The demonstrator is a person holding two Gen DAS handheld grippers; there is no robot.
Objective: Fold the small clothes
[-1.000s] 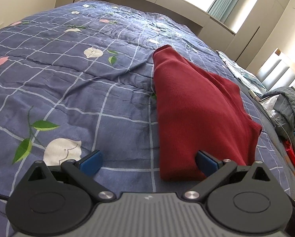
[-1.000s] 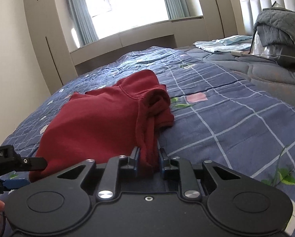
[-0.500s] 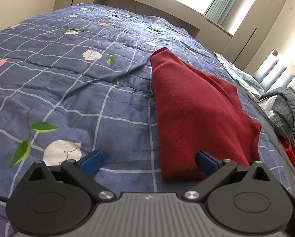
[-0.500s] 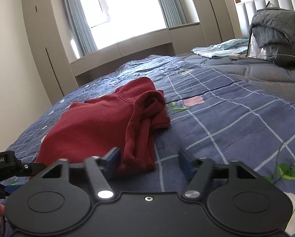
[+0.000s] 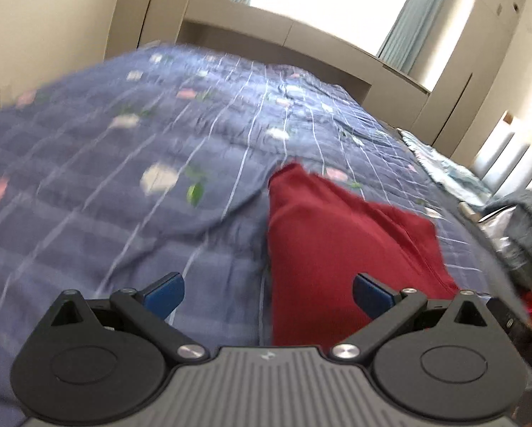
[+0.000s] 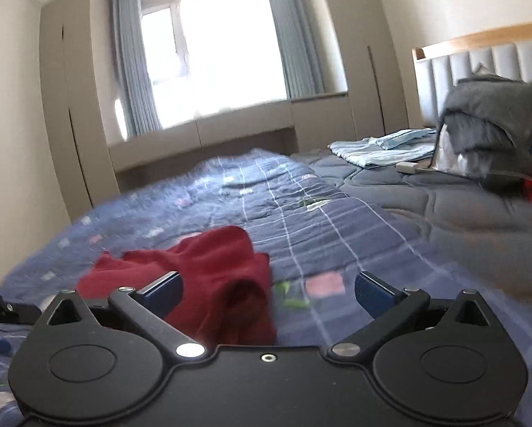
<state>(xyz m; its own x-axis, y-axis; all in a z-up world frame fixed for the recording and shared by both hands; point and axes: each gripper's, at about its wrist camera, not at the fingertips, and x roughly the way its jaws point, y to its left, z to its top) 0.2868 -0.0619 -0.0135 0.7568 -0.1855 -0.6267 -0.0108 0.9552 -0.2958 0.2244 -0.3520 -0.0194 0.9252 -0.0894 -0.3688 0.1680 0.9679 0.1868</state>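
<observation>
The red garment lies folded on the bed, lower centre-right of frame. The right tool is opening wide to release it; the left tool gapes empty, likewise clear.

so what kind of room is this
A bedroom, almost certainly. The red garment lies on a bed under a blue checked floral quilt, with a padded headboard at one end and a curtained window flanked by tall built-in wardrobes.
</observation>
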